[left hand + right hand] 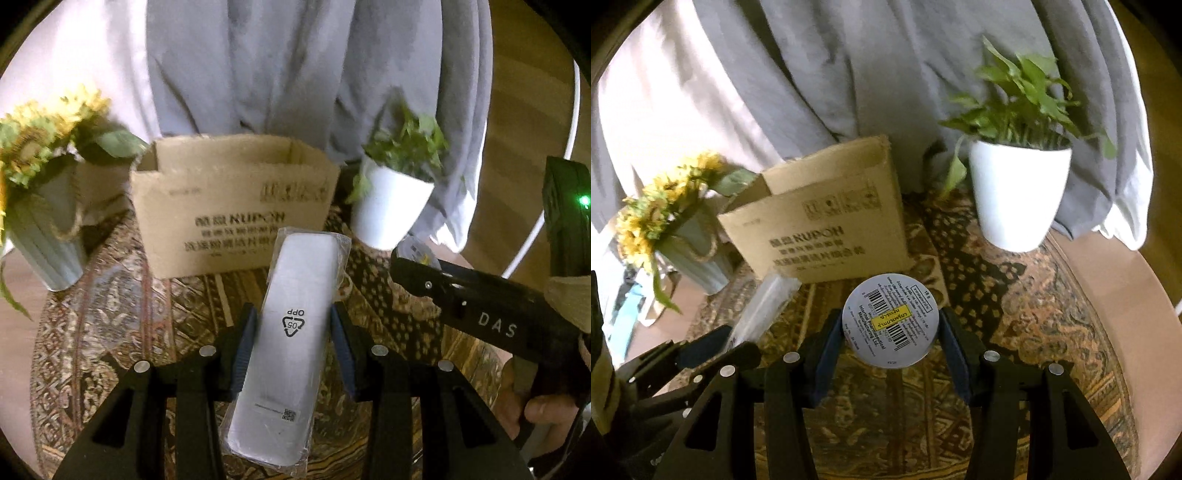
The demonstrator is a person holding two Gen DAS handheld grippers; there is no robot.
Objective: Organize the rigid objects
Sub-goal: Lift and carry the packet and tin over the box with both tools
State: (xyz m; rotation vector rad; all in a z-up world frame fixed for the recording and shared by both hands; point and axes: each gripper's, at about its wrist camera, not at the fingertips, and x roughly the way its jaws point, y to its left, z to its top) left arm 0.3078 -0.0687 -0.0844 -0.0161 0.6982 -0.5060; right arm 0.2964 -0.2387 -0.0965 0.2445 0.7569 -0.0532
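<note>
My left gripper point(293, 317) is shut on a long silver bar in clear plastic wrap point(288, 339), held above the patterned cloth and pointing at an open cardboard box point(236, 210). My right gripper point(890, 325) is shut on a round silver tin point(890, 321) with barcodes and a yellow label, also held in front of the box point(827, 229). The right gripper shows at the right of the left wrist view point(402, 258), and the left gripper with the wrapped bar point(764, 306) shows at the lower left of the right wrist view.
A round table with a patterned brown cloth point(1015, 325). A white pot with a green plant point(1019, 192) stands right of the box, a pale vase of yellow flowers point(690, 243) left of it. Grey curtains hang behind.
</note>
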